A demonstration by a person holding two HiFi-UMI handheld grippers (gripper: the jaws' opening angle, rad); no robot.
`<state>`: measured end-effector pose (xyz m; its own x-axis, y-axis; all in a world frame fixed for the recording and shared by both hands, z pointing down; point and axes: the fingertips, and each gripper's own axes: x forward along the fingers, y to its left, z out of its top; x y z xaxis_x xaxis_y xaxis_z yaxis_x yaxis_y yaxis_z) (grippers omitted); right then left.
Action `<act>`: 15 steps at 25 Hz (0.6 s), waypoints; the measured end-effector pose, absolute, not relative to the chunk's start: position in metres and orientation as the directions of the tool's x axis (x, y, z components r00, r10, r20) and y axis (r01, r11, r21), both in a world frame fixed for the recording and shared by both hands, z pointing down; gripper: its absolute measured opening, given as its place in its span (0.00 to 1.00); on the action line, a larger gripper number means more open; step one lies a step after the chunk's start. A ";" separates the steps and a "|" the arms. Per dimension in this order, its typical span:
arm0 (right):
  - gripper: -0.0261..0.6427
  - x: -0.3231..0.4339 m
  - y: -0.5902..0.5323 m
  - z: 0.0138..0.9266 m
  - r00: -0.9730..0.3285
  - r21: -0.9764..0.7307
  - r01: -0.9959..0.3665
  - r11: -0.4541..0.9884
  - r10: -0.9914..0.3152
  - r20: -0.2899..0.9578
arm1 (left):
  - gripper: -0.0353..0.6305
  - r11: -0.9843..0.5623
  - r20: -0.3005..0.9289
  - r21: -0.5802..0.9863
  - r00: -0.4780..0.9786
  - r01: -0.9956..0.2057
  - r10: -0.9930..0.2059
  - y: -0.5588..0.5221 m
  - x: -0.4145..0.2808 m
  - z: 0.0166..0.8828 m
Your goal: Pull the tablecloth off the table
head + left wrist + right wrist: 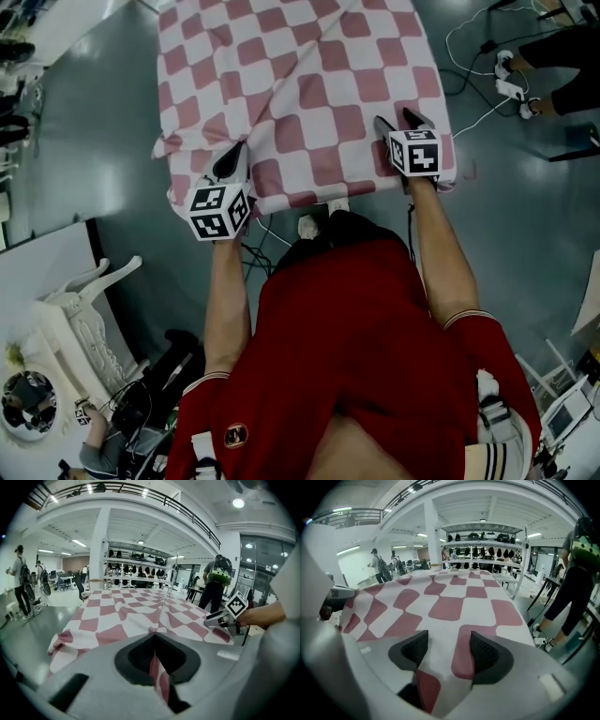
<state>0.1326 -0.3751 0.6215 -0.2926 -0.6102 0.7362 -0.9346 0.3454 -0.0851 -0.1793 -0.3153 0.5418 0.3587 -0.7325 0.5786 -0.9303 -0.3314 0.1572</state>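
A pink-and-white checked tablecloth (300,84) covers the table, with its near edge hanging toward me. My left gripper (232,157) is at the cloth's near left corner, shut on a pinched fold of it. In the left gripper view that fold runs up between the closed jaws (154,638), and the tablecloth (136,611) is ridged ahead of them. My right gripper (401,120) is at the near right edge. In the right gripper view its jaws (443,651) stand wide apart, with the tablecloth (450,602) edge lying loose between the pads (483,652).
White cables and a power strip (511,89) lie on the floor to the right of the table. A white ornate chair (80,319) stands at my lower left. A person with a green backpack (218,581) stands beyond the table's right side. Shelves with bags (136,569) stand behind it.
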 end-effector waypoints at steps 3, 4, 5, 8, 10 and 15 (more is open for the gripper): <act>0.44 0.130 -0.373 0.620 -0.295 -0.087 -0.934 0.346 -0.615 0.731 | 0.06 -0.322 0.579 0.152 0.348 -0.934 -0.737 -0.312 -0.178 0.541; 0.41 0.129 -0.371 0.620 -0.298 -0.085 -0.932 0.351 -0.615 0.730 | 0.06 -0.320 0.580 0.152 0.347 -0.935 -0.737 -0.311 -0.176 0.541; 0.36 0.128 -0.370 0.619 -0.302 -0.082 -0.929 0.360 -0.613 0.731 | 0.06 -0.321 0.580 0.152 0.347 -0.935 -0.737 -0.310 -0.175 0.541; 0.23 0.122 -0.367 0.617 -0.305 -0.065 -0.922 0.382 -0.610 0.731 | 0.06 -0.327 0.575 0.151 0.352 -0.933 -0.739 -0.308 -0.171 0.537; 0.15 0.120 -0.366 0.615 -0.292 -0.042 -0.922 0.386 -0.618 0.730 | 0.06 -0.335 0.570 0.153 0.360 -0.930 -0.739 -0.307 -0.169 0.534; 0.06 0.120 -0.366 0.610 -0.276 -0.025 -0.925 0.379 -0.625 0.730 | 0.06 -0.355 0.564 0.158 0.379 -0.922 -0.734 -0.305 -0.165 0.526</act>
